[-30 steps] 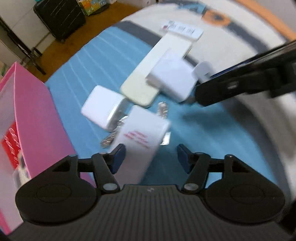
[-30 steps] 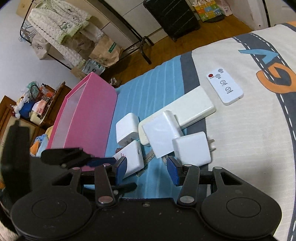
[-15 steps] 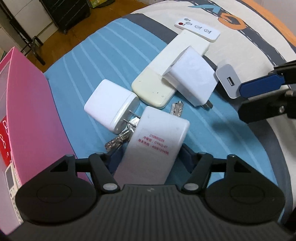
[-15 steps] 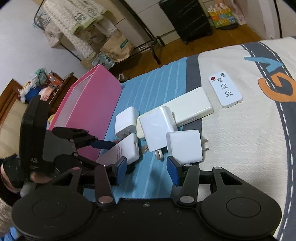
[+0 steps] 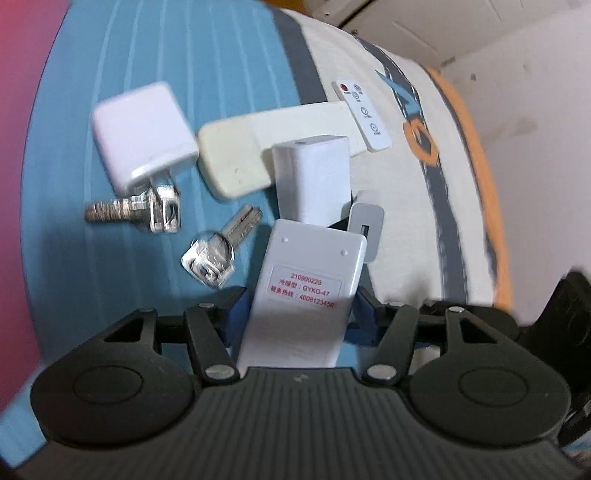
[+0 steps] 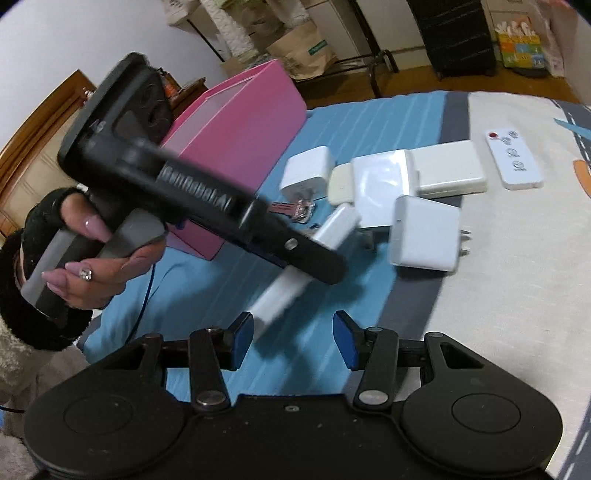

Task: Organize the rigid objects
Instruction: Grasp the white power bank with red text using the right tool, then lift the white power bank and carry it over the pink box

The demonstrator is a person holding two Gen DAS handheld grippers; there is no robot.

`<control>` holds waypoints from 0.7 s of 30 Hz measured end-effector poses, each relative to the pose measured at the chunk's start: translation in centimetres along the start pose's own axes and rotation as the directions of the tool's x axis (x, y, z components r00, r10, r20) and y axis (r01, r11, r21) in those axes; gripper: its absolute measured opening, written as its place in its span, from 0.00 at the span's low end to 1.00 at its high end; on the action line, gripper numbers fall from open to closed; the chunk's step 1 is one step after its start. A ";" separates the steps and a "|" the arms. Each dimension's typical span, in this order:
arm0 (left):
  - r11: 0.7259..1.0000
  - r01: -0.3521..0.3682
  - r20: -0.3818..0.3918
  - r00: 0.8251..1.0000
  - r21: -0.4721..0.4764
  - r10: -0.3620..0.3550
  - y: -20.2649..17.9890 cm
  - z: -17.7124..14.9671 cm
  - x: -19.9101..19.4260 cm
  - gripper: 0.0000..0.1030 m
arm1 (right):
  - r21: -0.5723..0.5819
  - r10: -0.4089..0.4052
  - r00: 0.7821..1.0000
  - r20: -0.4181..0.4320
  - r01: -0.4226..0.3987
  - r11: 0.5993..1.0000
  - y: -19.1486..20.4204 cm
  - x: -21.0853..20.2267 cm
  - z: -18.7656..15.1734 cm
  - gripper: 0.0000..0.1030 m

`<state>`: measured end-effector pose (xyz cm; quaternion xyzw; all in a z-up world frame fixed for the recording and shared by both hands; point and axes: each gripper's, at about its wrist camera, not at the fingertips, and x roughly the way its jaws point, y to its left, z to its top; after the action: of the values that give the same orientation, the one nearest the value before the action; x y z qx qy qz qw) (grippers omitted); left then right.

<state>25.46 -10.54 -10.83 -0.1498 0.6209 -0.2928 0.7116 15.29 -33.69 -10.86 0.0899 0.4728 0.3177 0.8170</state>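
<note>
My left gripper (image 5: 295, 310) is shut on a white remote (image 5: 306, 291), label side up, held above the blue bedspread; it also shows in the right wrist view (image 6: 295, 266). On the bed lie a white charger (image 5: 142, 129), a cream power bank (image 5: 273, 147), a white adapter block (image 5: 314, 181), a square charger (image 6: 424, 232), a small fan remote (image 5: 364, 110), a bolt (image 5: 129, 210) and a key (image 5: 218, 247). My right gripper (image 6: 293, 339) is open and empty, low over the bed in front of the objects.
A pink storage box (image 6: 236, 147) stands at the left of the bed. The floor behind holds a black suitcase (image 6: 454, 33), paper bags and a clothes rack. The bedspread turns white with grey and orange stripes on the right (image 5: 443, 184).
My left gripper has lifted the white remote off the bed and swung right. The bolt and key under it now lie uncovered. My right gripper has drawn back a little.
</note>
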 end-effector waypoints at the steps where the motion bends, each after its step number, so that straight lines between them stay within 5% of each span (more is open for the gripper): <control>1: 1.000 -0.002 0.011 1.000 -0.014 0.002 0.2 -0.2 0.0 0.57 | 0.007 0.000 1.000 0.010 0.000 1.000 0.2 0.0 0.0 0.53; 5: 0.996 0.027 0.050 0.999 -0.090 -0.022 1.0 -1.1 -0.3 0.58 | 0.081 -0.006 0.998 0.061 0.001 0.997 0.7 -0.1 0.2 0.28; 7: 0.996 0.006 0.077 0.997 -0.087 0.001 0.7 -1.5 -0.5 0.58 | 0.111 -0.022 0.997 0.068 0.014 0.994 1.2 0.0 0.3 0.28; 11: 0.997 -0.030 0.089 0.995 -0.065 0.035 0.3 -1.8 -0.6 0.55 | 0.110 -0.112 0.991 0.071 0.104 0.989 2.4 0.0 0.4 0.23; 13: 0.997 -0.054 0.091 0.994 -0.051 0.058 0.0 -2.0 -0.8 0.56 | 0.068 -0.186 0.980 0.075 0.182 0.981 3.7 -0.4 0.5 0.16; 14: 0.997 -0.065 0.093 0.993 -0.035 0.068 -0.2 -2.1 -1.1 0.55 | 0.017 -0.250 0.965 0.081 0.250 0.968 4.8 -0.5 0.4 0.04; 16: 0.997 -0.077 0.104 0.992 -0.009 0.078 -0.2 -2.4 -2.1 0.44 | -0.095 -0.329 0.940 0.094 0.337 0.937 6.9 -0.6 0.2 0.03; 18: 0.995 -0.097 0.108 0.990 0.017 0.094 0.1 -2.7 -2.7 0.29 | -0.125 -0.288 0.955 0.075 0.296 0.947 8.0 -0.4 0.2 0.03; 21: 0.995 -0.098 0.081 0.992 -0.009 0.098 1.3 -3.2 -2.3 0.26 | -0.140 -0.290 0.955 0.061 0.296 0.945 9.0 0.4 0.0 0.05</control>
<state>22.50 -7.65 -10.35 -0.1329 0.5989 -0.2495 0.7493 11.52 -26.38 -7.14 -0.0356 0.4400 0.2251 0.8686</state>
